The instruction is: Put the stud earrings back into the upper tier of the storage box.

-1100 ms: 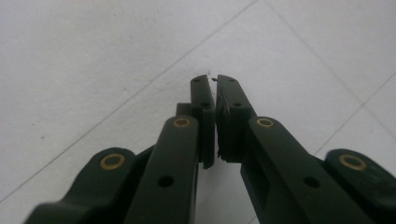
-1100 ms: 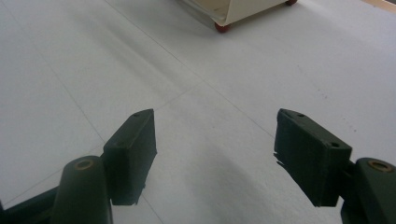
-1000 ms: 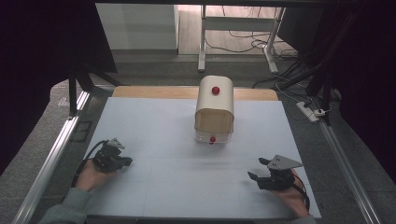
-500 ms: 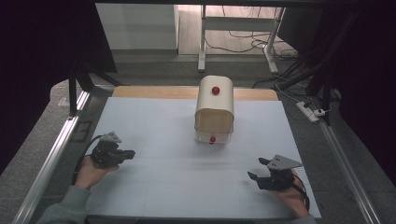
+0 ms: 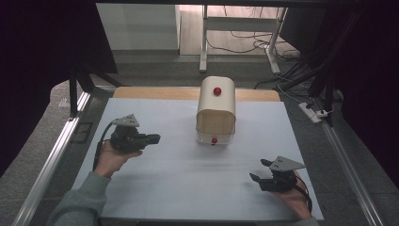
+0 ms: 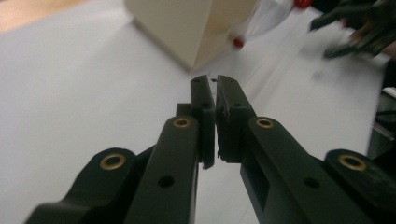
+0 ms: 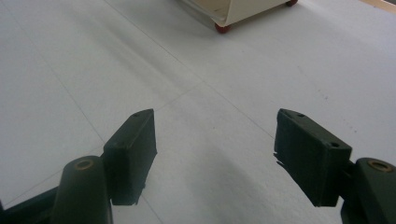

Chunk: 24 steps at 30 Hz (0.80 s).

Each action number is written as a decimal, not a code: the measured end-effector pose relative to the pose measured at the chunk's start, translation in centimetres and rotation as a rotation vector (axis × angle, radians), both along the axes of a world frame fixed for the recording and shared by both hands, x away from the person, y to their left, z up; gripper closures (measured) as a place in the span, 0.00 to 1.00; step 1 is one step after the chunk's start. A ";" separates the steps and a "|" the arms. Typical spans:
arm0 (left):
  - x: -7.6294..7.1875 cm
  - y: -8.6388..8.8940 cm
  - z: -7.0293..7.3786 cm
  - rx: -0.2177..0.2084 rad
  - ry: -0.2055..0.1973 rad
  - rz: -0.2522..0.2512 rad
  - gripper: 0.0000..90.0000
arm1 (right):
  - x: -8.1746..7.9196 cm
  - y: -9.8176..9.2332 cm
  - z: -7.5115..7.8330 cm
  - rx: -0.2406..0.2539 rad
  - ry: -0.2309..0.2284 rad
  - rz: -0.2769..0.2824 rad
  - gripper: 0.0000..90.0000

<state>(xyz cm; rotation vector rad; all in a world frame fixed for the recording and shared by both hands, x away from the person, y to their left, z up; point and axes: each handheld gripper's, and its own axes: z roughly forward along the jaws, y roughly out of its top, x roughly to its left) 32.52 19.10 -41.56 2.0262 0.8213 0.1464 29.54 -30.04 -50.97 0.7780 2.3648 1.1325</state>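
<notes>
A cream box with a rounded top (image 5: 216, 109) stands at the middle back of the white table, with a red knob (image 5: 217, 91) on top and a red knob (image 5: 214, 140) on its clear front flap. My left gripper (image 5: 155, 138) is held above the table left of the box, pointing right at it, jaws shut with nothing between them. In the left gripper view the box (image 6: 189, 28) lies ahead. My right gripper (image 5: 256, 178) rests low at the front right, jaws open and empty. The box's corner (image 7: 233, 11) appears far ahead in the right gripper view.
The white table sheet (image 5: 179, 183) ends at a wooden strip (image 5: 155, 92) along the back. Metal rails (image 5: 51, 160) run down both sides. Behind the table stand a desk frame (image 5: 204, 42) and floor cables (image 5: 301, 75).
My left gripper has risen and moved forward and right toward the box, now pointing at it. My right gripper has stayed in place.
</notes>
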 end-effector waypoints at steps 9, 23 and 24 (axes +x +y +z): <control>2.2 -5.3 2.8 -0.017 -0.046 -0.073 0.96 | 0.0 0.0 0.0 0.004 -0.002 0.003 0.33; 5.0 -12.1 3.5 0.018 -0.044 -0.149 0.95 | 0.0 -0.1 0.1 0.009 -0.004 0.004 0.33; 5.1 -12.4 3.5 0.021 -0.042 -0.154 0.95 | 0.0 -0.1 0.0 0.010 -0.003 0.004 0.33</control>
